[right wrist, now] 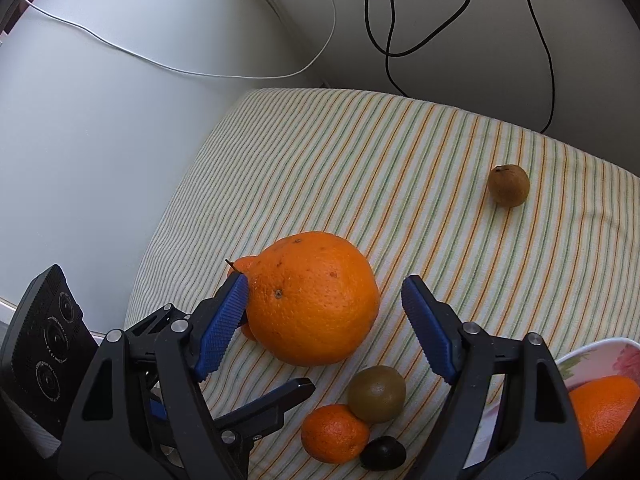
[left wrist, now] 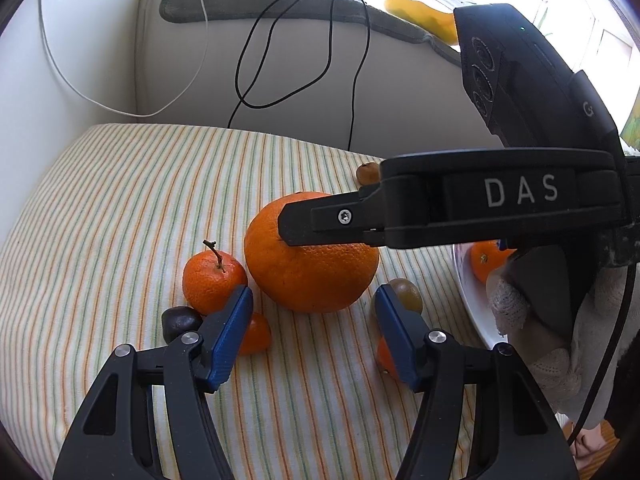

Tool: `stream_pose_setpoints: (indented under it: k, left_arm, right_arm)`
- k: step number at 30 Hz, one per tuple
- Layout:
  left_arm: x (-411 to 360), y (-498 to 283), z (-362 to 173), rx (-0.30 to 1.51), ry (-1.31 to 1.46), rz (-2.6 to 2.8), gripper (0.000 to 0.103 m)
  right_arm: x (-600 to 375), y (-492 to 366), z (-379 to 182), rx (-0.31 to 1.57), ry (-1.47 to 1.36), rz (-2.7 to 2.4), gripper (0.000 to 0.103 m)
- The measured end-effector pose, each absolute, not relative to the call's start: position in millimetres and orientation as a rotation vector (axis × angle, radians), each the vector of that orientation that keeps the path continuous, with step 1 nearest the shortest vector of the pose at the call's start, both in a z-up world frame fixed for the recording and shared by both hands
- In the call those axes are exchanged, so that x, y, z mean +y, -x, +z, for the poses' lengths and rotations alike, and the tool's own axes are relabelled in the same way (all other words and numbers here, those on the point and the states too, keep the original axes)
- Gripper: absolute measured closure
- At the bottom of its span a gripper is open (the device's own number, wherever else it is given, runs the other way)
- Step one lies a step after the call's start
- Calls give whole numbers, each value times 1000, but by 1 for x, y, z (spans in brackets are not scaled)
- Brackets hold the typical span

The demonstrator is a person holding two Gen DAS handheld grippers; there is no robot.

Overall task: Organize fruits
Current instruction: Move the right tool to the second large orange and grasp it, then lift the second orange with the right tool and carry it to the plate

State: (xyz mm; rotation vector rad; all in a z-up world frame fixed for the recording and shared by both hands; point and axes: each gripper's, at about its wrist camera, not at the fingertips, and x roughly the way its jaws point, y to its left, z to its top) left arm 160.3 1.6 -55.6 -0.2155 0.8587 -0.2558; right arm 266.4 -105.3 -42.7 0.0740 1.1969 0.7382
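A big orange [left wrist: 310,258] lies on the striped cloth [left wrist: 120,208]; it also shows in the right wrist view [right wrist: 316,300]. My right gripper [right wrist: 324,312] is open with its blue pads on either side of the orange, the left pad at its skin. My left gripper [left wrist: 314,324] is open and empty just in front of the orange. A stemmed mandarin [left wrist: 212,280], a dark fruit [left wrist: 180,322], a small orange fruit [left wrist: 256,334] and a green-brown fruit [left wrist: 406,294] lie around it. A white plate [left wrist: 470,300] at the right holds an orange [left wrist: 488,260].
A small brown fruit [right wrist: 508,185] lies apart, farther back on the cloth. Black cables [left wrist: 256,60] and a white cable [left wrist: 80,88] hang over the pale sofa back behind. The cloth's left edge drops off near the wall.
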Motion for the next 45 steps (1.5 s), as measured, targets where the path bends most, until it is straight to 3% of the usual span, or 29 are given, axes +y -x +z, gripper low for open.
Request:
stream_pose_setpoints:
  k: [18,33,45]
  left_arm:
    - [11,-159,-58,854,237,-265,47]
    - [-15,-122,-14,754,186,-304,47]
    - [-79,-87,0,742,189,-450,47]
  right_arm:
    - [-88,-268,-59,1228,-132,770,28]
    - [-130,-223,-6,1122,-148,761,29]
    - [-220,-166,25,1037,-208,673,33]
